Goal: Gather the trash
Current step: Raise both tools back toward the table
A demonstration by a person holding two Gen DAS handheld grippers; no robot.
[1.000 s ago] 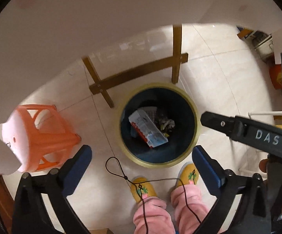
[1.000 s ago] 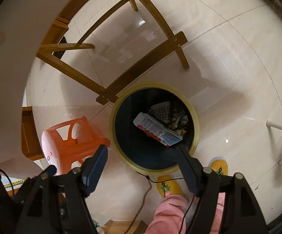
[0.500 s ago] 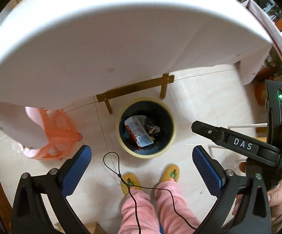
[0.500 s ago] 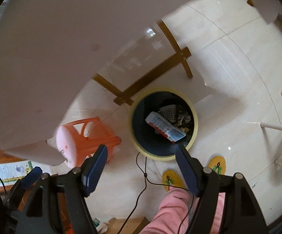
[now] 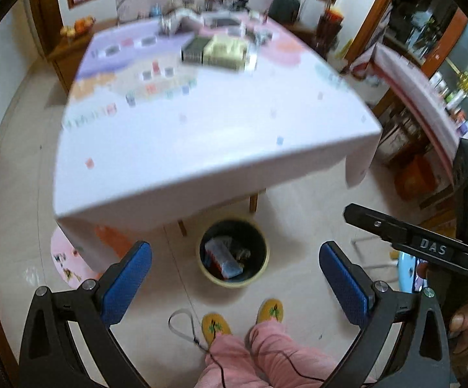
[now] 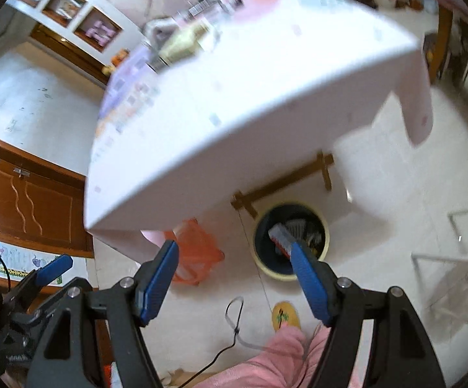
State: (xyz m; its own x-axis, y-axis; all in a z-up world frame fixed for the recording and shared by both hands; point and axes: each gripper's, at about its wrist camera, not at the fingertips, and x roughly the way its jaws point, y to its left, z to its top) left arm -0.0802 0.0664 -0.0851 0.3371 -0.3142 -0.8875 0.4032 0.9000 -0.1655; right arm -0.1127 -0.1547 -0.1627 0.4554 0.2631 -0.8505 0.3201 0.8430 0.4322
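Note:
A dark round bin with a yellow rim (image 5: 260,270) stands on the floor by the table's near edge; it also shows in the right wrist view (image 6: 325,226). A red and white packet (image 5: 222,258) and other scraps lie inside it. My left gripper (image 5: 234,283) is open and empty, high above the bin. My right gripper (image 6: 235,274) is open and empty, also well above the floor. Blurred items sit at the far end of the table, among them a dark and pale box (image 5: 216,51) and crumpled silver wrapping (image 5: 175,21).
A table under a white patterned cloth (image 5: 201,135) fills the middle of both views. An orange stool (image 6: 198,252) stands under its left corner. The person's feet in yellow slippers (image 5: 216,325) are beside the bin. Wooden cabinets stand left, shelves right.
Both grippers have risen and tilted up from over the bin. The tabletop now shows where before only its underside and the floor did. The view is motion-blurred.

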